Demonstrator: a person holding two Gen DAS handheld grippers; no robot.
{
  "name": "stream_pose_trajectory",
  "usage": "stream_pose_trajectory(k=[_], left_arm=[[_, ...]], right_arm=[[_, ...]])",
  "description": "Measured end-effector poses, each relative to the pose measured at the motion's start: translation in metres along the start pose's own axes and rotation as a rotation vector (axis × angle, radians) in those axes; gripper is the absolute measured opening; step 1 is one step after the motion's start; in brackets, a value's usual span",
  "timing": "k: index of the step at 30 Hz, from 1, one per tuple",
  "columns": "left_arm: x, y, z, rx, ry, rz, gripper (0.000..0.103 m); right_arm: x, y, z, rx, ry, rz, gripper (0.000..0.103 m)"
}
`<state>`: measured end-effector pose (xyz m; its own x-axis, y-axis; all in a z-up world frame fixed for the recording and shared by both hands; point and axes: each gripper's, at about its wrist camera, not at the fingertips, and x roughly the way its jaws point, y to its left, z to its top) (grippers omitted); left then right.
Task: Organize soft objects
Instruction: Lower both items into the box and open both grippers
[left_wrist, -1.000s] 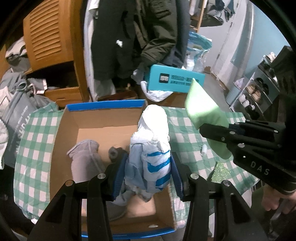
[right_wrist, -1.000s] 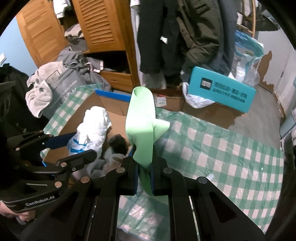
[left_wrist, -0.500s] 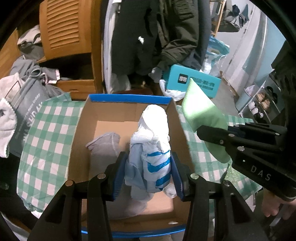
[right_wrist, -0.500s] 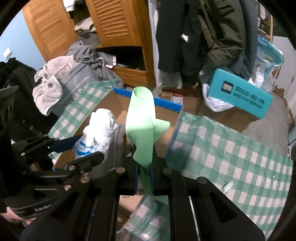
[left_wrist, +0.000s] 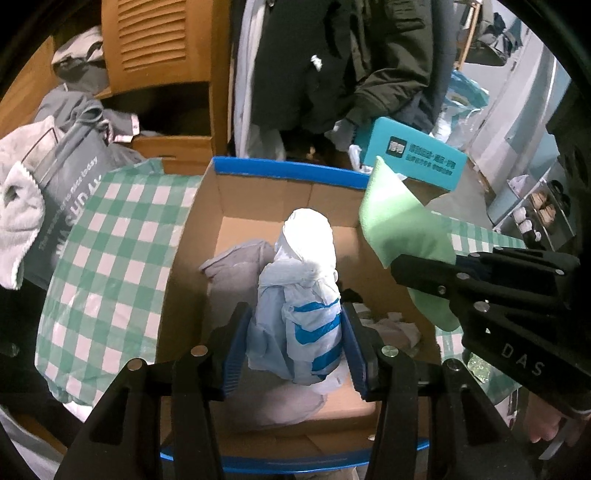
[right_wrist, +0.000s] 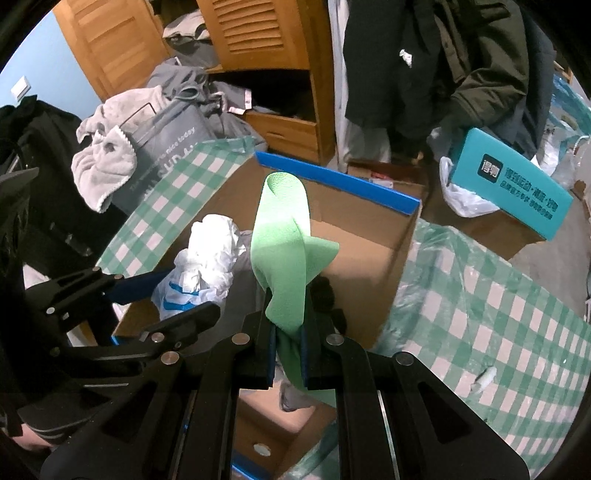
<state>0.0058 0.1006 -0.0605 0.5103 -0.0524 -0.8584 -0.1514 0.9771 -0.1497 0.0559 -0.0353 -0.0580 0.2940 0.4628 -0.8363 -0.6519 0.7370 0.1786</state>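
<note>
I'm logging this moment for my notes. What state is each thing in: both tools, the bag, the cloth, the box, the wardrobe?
Left tool: shut on the bag, above the box.
Right tool: shut on the cloth.
Bag: crumpled, held upright.
Cloth: folded, sticking up from the pads.
Box: open, grey fabric lying inside.
Wardrobe: door open, clothes spilling out.

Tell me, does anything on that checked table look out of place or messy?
A small white scrap lies loose on the checked tablecloth, right of the cardboard box, and the cloth's clear plastic cover looks wrinkled there. A glittery green patch also shows on the table beside the box. Otherwise the soft things are in the box or in the grippers.
</note>
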Motion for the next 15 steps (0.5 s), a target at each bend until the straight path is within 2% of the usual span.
stream_pose_trajectory(k=[3, 5, 7, 8, 15], left_arm=[[0.001, 0.002, -0.001, -0.014, 0.009, -0.004, 0.053], [0.001, 0.003, -0.001, -0.016, 0.010, 0.003, 0.058], [0.000, 0.002, 0.000, -0.012, 0.007, 0.018, 0.064], [0.000, 0.001, 0.000, -0.010, 0.005, 0.026, 0.067], [-0.001, -0.001, 0.000, -0.011, 0.005, 0.019, 0.068]], right_arm=[[0.004, 0.000, 0.000, 0.001, 0.010, 0.003, 0.009], [0.006, 0.000, 0.000, 0.006, 0.018, 0.005, 0.015], [0.008, -0.002, -0.001, 0.012, 0.024, -0.002, 0.025], [0.007, -0.003, -0.001, 0.012, 0.021, -0.007, 0.026], [0.001, -0.011, -0.003, 0.025, 0.012, -0.025, 0.036]])
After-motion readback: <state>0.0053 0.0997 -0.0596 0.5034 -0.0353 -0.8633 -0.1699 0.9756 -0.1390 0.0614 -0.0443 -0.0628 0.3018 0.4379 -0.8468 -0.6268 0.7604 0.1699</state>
